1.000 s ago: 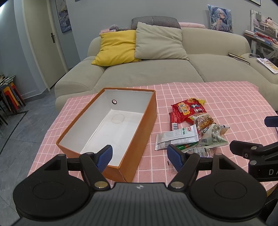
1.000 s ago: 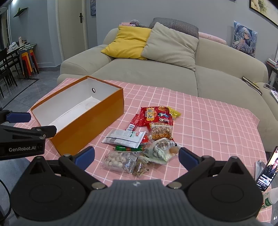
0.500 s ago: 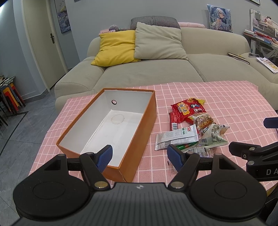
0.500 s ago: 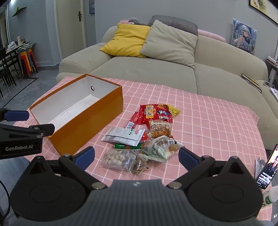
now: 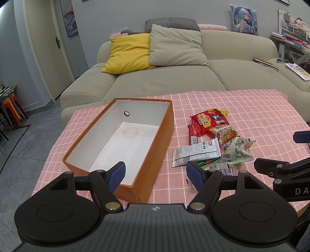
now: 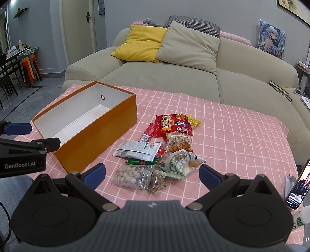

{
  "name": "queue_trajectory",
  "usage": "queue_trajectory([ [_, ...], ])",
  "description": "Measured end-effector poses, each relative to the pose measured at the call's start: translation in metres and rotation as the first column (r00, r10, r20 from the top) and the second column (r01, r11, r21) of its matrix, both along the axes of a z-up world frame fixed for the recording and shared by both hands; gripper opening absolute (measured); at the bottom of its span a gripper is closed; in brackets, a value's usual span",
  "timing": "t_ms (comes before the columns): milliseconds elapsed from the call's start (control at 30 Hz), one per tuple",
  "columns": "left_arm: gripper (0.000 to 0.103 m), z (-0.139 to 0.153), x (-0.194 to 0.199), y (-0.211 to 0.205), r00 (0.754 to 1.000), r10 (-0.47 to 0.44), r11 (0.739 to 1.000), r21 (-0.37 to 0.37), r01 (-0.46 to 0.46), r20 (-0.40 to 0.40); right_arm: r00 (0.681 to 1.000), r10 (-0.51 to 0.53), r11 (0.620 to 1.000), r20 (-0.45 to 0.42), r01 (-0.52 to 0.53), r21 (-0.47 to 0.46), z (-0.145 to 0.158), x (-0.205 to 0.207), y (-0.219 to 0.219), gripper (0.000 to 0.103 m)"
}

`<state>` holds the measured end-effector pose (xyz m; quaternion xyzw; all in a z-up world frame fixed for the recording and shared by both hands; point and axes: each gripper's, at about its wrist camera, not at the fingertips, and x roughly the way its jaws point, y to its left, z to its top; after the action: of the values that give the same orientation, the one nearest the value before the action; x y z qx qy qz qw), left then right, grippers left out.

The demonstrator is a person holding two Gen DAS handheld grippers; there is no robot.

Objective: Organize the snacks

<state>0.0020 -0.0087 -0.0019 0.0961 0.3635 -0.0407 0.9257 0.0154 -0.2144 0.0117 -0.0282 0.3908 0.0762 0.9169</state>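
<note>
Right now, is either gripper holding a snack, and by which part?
Nothing is held. The left gripper and right gripper are both open, and the snacks lie on the tablecloth.

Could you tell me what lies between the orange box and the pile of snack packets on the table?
Only bare pink checked tablecloth separates the orange box from the snack packets; nothing sits in that strip. The right wrist view shows it best.

Beige sofa (image 5: 174,77) with yellow cushion (image 5: 128,53) against grey-blue wall (image 5: 116,17); white door (image 5: 48,48) left, grey tiled floor (image 5: 23,147).
</note>
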Motion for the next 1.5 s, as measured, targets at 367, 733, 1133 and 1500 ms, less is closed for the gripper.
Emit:
queue_trajectory([
  [367,0.084,0.0,0.0,0.0,1.0,0.0,1.0,0.0,0.0,0.0,1.0,-0.006,1.0,-0.007,0.006,0.004,-0.003,0.001,-0.001,0.099],
  [733,0.084,-0.003,-0.003,-0.003,1.0,-0.004,1.0,0.001,0.004,-0.002,1.0,-0.008,1.0,-0.009,0.008,0.005,-0.004,0.001,-0.002,0.099],
  [1133,0.084,-0.01,-0.003,-0.01,0.998,-0.065,0.998,-0.009,0.065,-0.011,0.999,-0.007,1.0,-0.035,0.008,0.027,-0.01,0.004,-0.008,0.099],
  [1500,0.052,-0.03,0.022,-0.03,0.968,-0.241,0.967,-0.101,0.234,-0.065,0.998,-0.019,0.999,-0.059,0.021,0.041,-0.046,0.014,-0.037,0.082],
])
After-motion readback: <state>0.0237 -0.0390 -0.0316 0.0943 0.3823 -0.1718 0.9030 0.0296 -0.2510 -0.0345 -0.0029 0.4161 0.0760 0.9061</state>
